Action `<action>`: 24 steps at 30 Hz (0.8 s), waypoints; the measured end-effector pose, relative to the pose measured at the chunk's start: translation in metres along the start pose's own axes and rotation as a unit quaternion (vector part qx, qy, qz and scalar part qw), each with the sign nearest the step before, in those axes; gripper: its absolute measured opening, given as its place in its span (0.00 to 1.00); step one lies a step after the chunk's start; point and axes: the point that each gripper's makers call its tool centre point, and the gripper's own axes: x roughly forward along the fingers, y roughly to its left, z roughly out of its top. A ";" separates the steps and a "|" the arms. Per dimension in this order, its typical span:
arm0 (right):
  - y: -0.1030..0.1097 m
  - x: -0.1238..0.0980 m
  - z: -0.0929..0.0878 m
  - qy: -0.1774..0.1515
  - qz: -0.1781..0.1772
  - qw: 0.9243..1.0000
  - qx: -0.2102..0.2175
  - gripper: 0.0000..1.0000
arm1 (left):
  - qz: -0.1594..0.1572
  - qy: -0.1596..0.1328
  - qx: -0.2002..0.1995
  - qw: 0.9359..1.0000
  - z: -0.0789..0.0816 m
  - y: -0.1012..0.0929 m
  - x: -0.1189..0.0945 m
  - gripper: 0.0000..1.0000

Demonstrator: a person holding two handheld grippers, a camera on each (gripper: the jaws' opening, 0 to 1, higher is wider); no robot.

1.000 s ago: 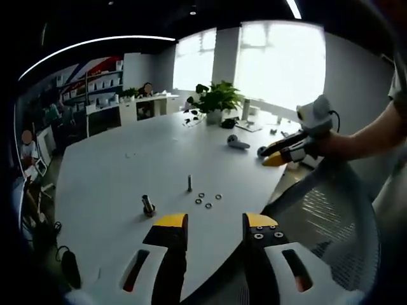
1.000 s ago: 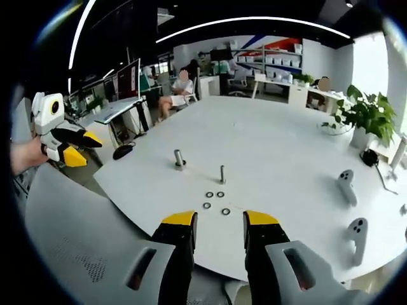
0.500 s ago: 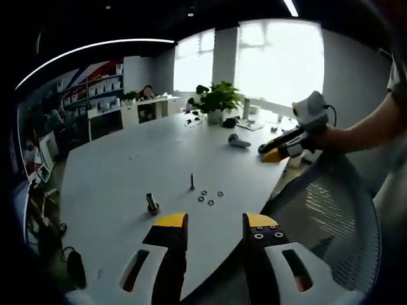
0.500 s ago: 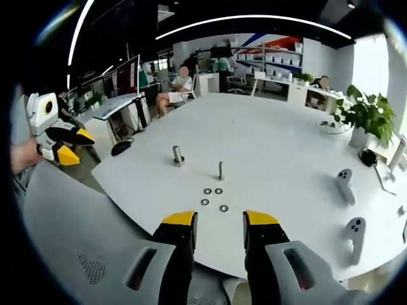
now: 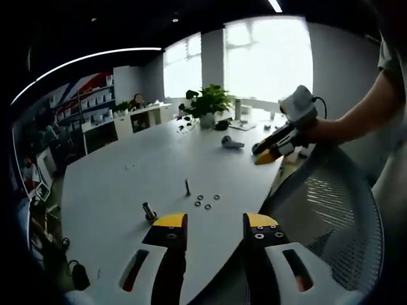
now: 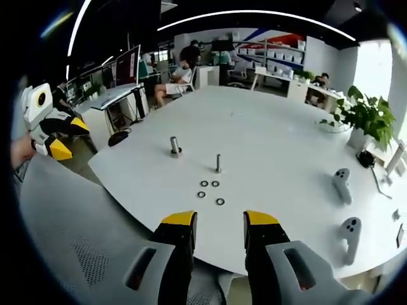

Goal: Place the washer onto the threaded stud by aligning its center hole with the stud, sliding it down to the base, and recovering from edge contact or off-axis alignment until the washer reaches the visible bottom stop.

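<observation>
Yellow-tipped and black, the jaws of the right gripper [image 6: 219, 223] are standing apart with nothing between them, hanging over the grey mesh back of a chair [image 6: 76, 222] short of the near rim of the white table [image 6: 286, 152]. That rim is curving across the right gripper view just beyond the jaw tips, and past it the tabletop is lying bare and wide on every side of the small parts. Four washers [image 6: 210, 192] are lying flat in a loose cluster just inside the edge, straight ahead of the right gripper and well apart from it. Just beyond them the threaded stud [image 6: 218, 163] is standing upright, nothing on it. To its left a thicker short post [image 6: 174, 146] is standing on its own base. Far to the right two white handheld controllers [image 6: 341, 184] are resting near the table's edge, and a potted plant [image 6: 364, 117] is sitting farther back.

The left gripper [image 5: 215, 225] is likewise holding its jaws parted and empty, hovering off the table's near edge. In its view the washers [image 5: 205, 201] and the stud [image 5: 187, 187] are lying ahead and a little left, well clear of the jaws, with the post [image 5: 149, 211] nearer on the left. The right gripper [image 5: 275, 145] is showing at the right, held by a hand above the chair's mesh [image 5: 331, 210].
</observation>
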 end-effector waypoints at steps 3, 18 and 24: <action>-0.001 0.000 0.002 -0.002 -0.001 1.000 -0.005 0.31 | 0.000 -0.004 -0.007 1.000 0.000 0.002 -0.001 0.33; -0.002 0.001 -0.003 0.008 -0.003 1.000 -0.009 0.31 | 0.000 0.000 -0.056 0.998 -0.004 0.008 0.002 0.32; -0.001 0.003 -0.006 0.015 0.004 1.000 -0.007 0.31 | -0.003 0.011 -0.047 0.999 -0.006 0.002 0.005 0.34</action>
